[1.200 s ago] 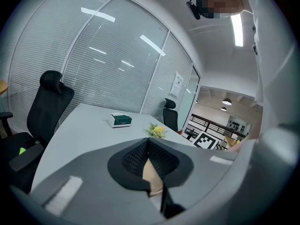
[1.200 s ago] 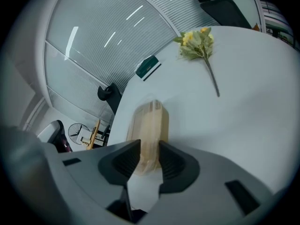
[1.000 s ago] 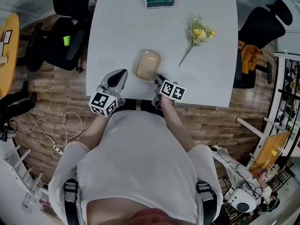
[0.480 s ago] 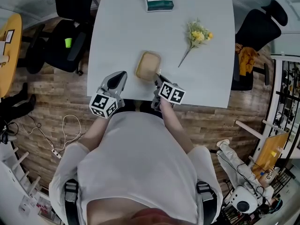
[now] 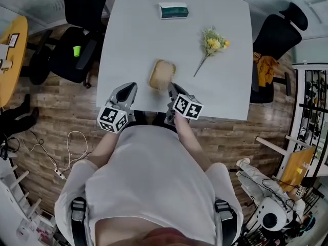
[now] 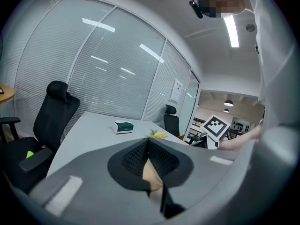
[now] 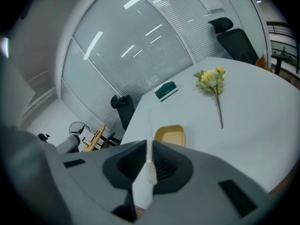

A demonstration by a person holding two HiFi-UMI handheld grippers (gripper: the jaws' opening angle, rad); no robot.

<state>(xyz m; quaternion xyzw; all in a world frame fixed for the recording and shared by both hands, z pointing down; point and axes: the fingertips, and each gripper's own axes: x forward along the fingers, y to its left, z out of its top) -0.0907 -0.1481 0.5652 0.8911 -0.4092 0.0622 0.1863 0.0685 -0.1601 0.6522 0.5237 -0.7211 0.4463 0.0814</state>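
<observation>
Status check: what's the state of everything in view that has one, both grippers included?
left gripper: shut, nothing between the jaws.
right gripper: shut on a thin clear sheet.
clear sheet: upright, seen edge-on, sticking up past the jaws.
tan container: open, upright on the table.
flower sprig: lying flat on the table, untouched.
green box: flat on the table, far end.

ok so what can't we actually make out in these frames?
- Right claw: shut on a thin clear piece, seen only edge-on in the right gripper view; lid or film, cannot tell.
- Tan container: near end hidden by the claw body in that view; contents unclear.
- Green box: print too small in every view.
- Left claw: shut; the tan sliver below its jaws is unidentifiable in the left gripper view.
</observation>
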